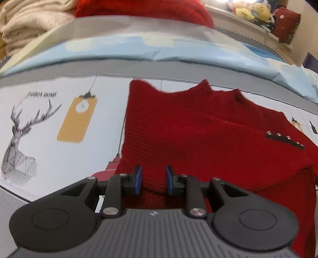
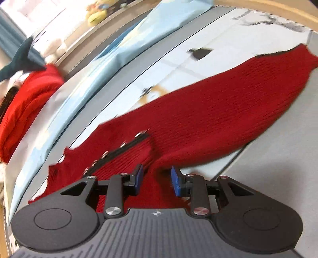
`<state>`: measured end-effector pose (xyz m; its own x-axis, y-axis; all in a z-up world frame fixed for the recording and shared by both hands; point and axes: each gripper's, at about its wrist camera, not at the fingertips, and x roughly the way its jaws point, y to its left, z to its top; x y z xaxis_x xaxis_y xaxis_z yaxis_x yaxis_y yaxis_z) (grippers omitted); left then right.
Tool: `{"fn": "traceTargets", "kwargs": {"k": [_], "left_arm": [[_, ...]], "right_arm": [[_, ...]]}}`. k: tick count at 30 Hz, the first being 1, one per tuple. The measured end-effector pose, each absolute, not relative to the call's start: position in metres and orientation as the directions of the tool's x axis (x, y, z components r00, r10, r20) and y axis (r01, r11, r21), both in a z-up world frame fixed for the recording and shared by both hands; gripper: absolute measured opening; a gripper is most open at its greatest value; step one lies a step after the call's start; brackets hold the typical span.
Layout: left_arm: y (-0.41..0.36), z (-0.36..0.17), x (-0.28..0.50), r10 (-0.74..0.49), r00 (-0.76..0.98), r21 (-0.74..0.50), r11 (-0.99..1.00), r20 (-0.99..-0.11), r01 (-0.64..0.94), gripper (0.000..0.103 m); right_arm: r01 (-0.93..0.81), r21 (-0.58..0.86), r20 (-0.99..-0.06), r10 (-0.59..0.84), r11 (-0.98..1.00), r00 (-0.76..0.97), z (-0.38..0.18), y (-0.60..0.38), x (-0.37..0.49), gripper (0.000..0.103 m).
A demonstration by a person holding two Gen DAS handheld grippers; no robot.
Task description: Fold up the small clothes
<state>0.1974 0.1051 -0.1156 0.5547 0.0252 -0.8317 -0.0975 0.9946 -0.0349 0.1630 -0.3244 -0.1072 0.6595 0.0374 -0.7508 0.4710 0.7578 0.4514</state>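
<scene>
in the left wrist view, the left tongs (image 1: 154, 181) are seen low in the picture, pointing down at a red knit sweater (image 1: 198, 135). a fold of the sweater's near edge is pinched between the two blue pads (image 1: 138, 178). the sweater is spread flat on a printed sheet (image 1: 59, 142) with a deer drawing (image 1: 19, 142) and a yellow lamp picture (image 1: 77, 121) on it. a black strip with small shiny studs (image 1: 284, 140) is seen on the right side of the sweater. behind it, a light blue cloth (image 1: 139, 51) is laid, then a folded red knit (image 1: 143, 8) and a cream blanket (image 1: 29, 19). soft toys (image 1: 252, 10) are lined up on a shelf far back.

in the right wrist view, which is blurred, the right tongs (image 2: 157, 180) are held over the same red sweater (image 2: 218, 111). the pads (image 2: 175, 181) are spread apart, with red knit lying between them, not squeezed. the studded strip (image 2: 117, 148) is just above the left pad. a red knit pile (image 2: 27, 103) is seen far left
</scene>
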Motion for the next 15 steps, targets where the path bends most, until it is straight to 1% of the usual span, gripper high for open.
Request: {"fn": "traceTargets", "kwargs": {"k": [3,8,9,10,11,12,13,15], "left_arm": [[0.087,-0.098,0.190,0.034,0.610,-0.013,0.997,-0.791,-0.073,0.027],[0.056,-0.049,0.158,0.024,0.734,0.003,1.000,-0.678,-0.030,0.027],[0.050,-0.042,0.151,0.024,0.750,0.012,1.000,-0.661,-0.022,0.030],[0.044,-0.036,0.146,0.028,0.758,0.021,1.000,-0.651,-0.020,0.030],[0.038,-0.031,0.143,0.027,0.760,0.018,1.000,-0.650,-0.020,0.030],[0.034,-0.030,0.141,0.011,0.760,0.002,1.000,-0.650,-0.013,0.030],[0.030,-0.030,0.138,-0.017,0.761,-0.028,1.000,-0.648,-0.001,0.030],[0.022,-0.037,0.133,-0.048,0.767,-0.049,0.999,-0.639,0.022,0.030]], "right_arm": [[0.499,0.447,-0.745,0.000,0.742,0.667,-0.101,-0.343,0.156,0.032],[0.534,0.457,-0.734,-0.038,0.711,0.678,-0.096,-0.374,0.141,0.032],[0.542,0.460,-0.733,-0.043,0.703,0.678,-0.097,-0.380,0.138,0.032],[0.551,0.462,-0.733,-0.049,0.695,0.678,-0.097,-0.387,0.134,0.032],[0.567,0.463,-0.737,-0.059,0.682,0.673,-0.097,-0.396,0.130,0.030],[0.582,0.467,-0.739,-0.067,0.666,0.670,-0.097,-0.404,0.126,0.022],[0.594,0.480,-0.736,-0.073,0.645,0.673,-0.096,-0.413,0.122,0.017],[0.611,0.497,-0.718,-0.103,0.616,0.688,-0.091,-0.432,0.113,0.017]]}}
